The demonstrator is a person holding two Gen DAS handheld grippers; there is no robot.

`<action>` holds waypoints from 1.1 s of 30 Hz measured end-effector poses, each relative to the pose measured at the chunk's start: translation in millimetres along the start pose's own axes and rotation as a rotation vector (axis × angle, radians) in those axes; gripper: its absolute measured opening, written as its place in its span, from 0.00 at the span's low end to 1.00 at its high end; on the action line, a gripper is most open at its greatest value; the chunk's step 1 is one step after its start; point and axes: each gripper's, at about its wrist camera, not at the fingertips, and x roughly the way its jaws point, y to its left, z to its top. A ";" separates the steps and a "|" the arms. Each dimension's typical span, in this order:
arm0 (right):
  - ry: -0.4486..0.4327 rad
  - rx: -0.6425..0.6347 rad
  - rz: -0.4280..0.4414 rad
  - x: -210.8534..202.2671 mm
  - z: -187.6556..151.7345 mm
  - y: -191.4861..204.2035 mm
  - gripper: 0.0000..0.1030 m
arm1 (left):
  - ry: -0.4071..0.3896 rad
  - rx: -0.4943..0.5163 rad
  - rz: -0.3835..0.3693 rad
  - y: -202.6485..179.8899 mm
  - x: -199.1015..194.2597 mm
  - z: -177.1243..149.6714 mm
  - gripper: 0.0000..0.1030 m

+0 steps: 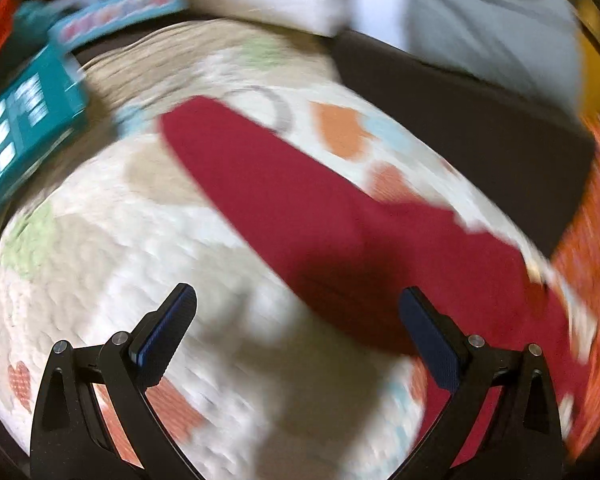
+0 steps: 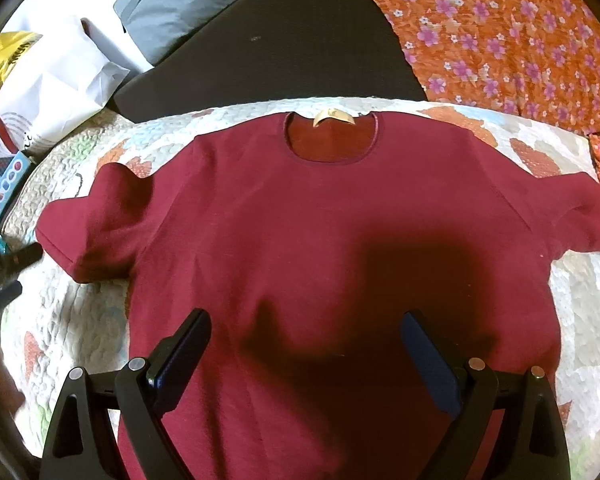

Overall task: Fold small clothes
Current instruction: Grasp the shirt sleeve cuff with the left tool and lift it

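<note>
A: Right wrist view had the maroon T-shirt (image 2: 320, 232) spread flat, directly ahead of your right gripper (image 2: 306, 352), collar at the far end with a pale label (image 2: 334, 116) inside the neck. It lay on the quilted mat (image 2: 72, 320), one sleeve out to each side of your fingers. Your jaws stood wide apart over the lower body of the shirt, gripping nothing.

B: And my other hand?

A: Your left gripper (image 1: 298, 320) was spread open and empty too. That picture was blurred, so I could only say the shirt ran ahead and to the right of it, with bare mat under the left finger. A teal box (image 1: 28, 120) sat far off to its left.

B: How did the cloth look to you?

A: Soft, light knit, I judged. It would sag and drape the moment you lifted it, and a single pinch would bunch it. No folding had begun. I thought you'd do best to take the sleeve (image 2: 92, 224) off to the left of your right gripper at its cuff edge, or a hem corner, pinching the layers together so they didn't slide apart.

B: Anything in the way?

A: The white bag (image 2: 56, 92) and flowered orange cloth (image 2: 500, 40) lay beyond the mat, well apart from the shirt.
</note>
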 end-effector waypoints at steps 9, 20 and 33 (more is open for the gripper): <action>0.031 -0.032 0.028 9.8 -2.0 4.9 0.92 | -0.050 -0.211 0.175 76.8 50.8 71.1 0.82; 0.058 -0.025 0.025 20.9 -1.0 -0.7 0.92 | -0.097 -0.098 0.160 72.5 98.5 99.4 0.15; 0.001 0.085 0.067 -2.4 3.5 -34.4 0.92 | -0.133 0.139 -0.463 -90.7 -59.4 51.7 0.07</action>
